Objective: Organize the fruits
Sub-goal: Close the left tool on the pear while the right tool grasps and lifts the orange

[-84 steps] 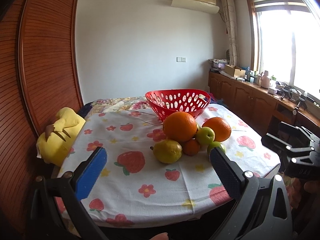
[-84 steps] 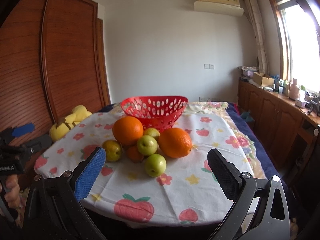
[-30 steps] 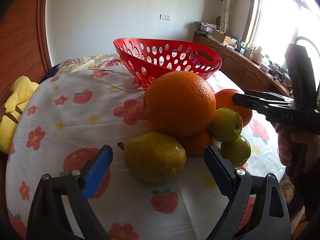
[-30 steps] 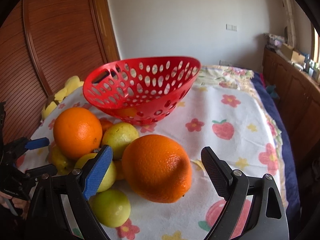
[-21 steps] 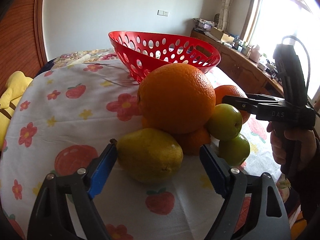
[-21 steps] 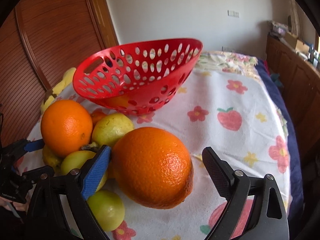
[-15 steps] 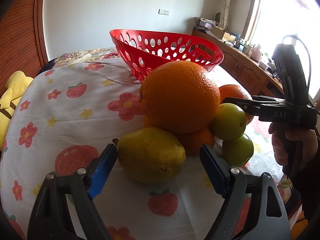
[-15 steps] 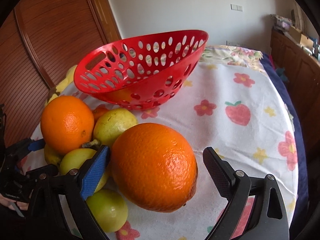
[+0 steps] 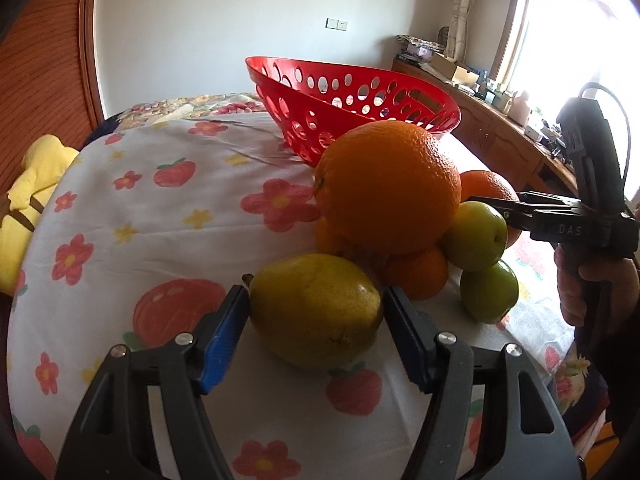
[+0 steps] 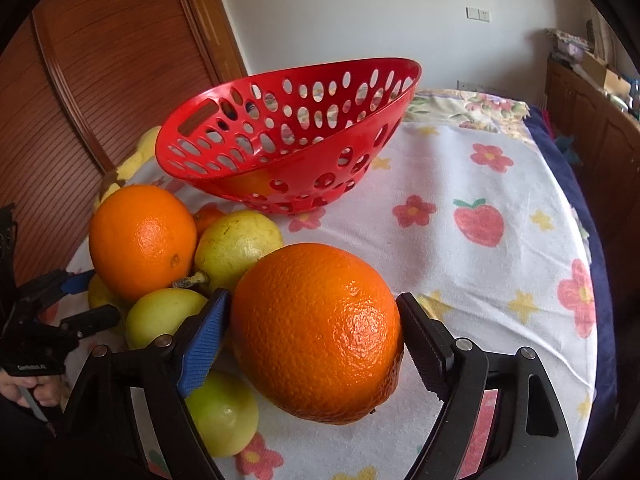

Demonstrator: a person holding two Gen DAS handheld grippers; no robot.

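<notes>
The step in hand is judged to be a double pick-up: one fruit is being taken by each hand-held gripper from the heap on the tabletop (image 9: 168, 216), which is covered by a cloth printed with flowers and strawberries.

The pear (image 9: 316, 314) lies at the near edge of the heap and is bracketed by the left hand-held gripper (image 9: 314, 334). Its jaws have just been closing; both pads are seen right against the pear's ends, and a clamp on it is taken as made, though how firm cannot be told.

A large orange (image 10: 318, 332) is flanked by the right hand-held gripper (image 10: 314, 340), whose jaws have also just been closing. The blue pad looks to be touching the peel; on the other side the black pad stands so close that a gap cannot be ruled out, so the hold is judged not yet complete.

The red basket (image 10: 360, 80) stands behind the heap, tilted, and looks empty. Next, a firm squeeze, a lift clear of the neighbouring green apples (image 9: 474, 236) and a carry over the rim are called for.

Both grippers are angled steeply downward from the near side, the right one held in a hand (image 9: 576, 292) below it.
</notes>
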